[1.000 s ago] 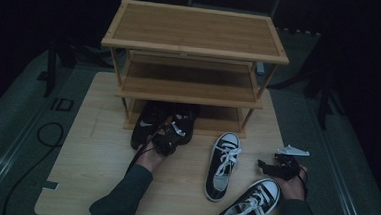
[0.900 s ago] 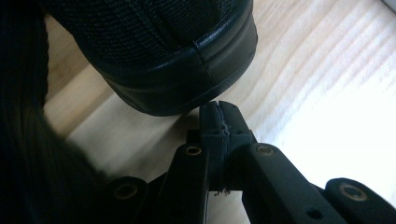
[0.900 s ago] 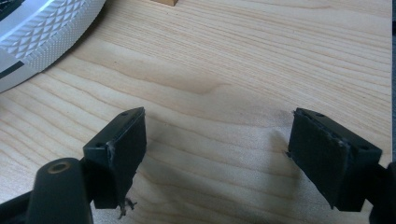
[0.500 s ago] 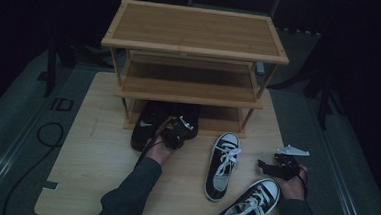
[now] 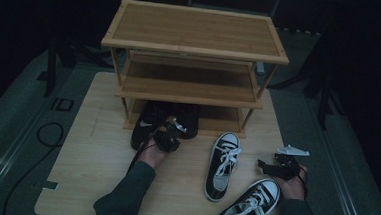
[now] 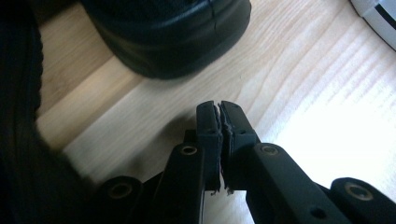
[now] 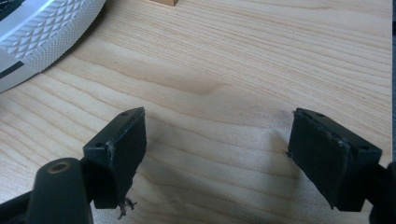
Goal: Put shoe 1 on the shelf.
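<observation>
Dim surroundings frame the pale wooden board (image 5: 100,152) carrying the shoe rack (image 5: 194,47). Since a second ago the left gripper (image 5: 169,136) has been drawn back from the black shoes (image 5: 150,122) at the rack's foot, apparently parked. Its jaws are seen nearly shut on nothing in its own view; the right gripper (image 7: 217,154) gapes wide beside the sneakers (image 5: 222,164)

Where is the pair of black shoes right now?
High view: the pair of black shoes sits under the wooden rack's bottom shelf, left side, beside the left gripper.
</observation>
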Motion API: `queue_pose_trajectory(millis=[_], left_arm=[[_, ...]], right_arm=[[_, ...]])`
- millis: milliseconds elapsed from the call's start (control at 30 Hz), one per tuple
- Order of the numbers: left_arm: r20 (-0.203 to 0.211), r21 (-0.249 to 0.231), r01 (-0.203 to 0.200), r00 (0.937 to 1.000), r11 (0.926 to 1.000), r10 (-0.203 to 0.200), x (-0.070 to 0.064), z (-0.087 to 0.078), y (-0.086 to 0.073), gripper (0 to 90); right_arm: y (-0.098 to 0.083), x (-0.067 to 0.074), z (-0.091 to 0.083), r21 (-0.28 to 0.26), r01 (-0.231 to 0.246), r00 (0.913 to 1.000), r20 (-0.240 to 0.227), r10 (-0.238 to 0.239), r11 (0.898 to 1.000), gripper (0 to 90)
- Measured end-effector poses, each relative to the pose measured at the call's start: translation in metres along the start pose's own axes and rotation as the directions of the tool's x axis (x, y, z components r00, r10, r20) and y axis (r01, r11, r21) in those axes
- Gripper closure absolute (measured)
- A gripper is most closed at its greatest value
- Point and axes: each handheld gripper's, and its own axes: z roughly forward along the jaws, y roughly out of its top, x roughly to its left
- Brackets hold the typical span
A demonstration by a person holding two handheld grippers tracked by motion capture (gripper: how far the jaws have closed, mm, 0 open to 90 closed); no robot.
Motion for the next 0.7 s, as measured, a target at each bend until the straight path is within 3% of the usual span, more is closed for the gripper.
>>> queue_pose_trajectory(millis=[233,467,700], left_arm=[[-0.002,-0.010,-0.005,1.0000,0.9999,0.005,0.000,-0.015,-0.019,85.3],[-0.022,-0.031,0.020,0.9995,0.9993,-0.021,0.002,-0.032,-0.042,85.0],[-0.046,-0.013,0.031,0.9984,0.9994,-0.031,0.008,-0.049,-0.064,85.1]], right_arm=[[0.000,0.000,0.000,0.000,0.000,1.0000,0.000,0.000,1.000,19.0],[0.000,0.000,0.000,0.000,0.000,1.0000,0.000,0.000,1.000,19.0],[0.000,0.000,0.000,0.000,0.001,1.0000,0.000,-0.001,1.000,19.0]])
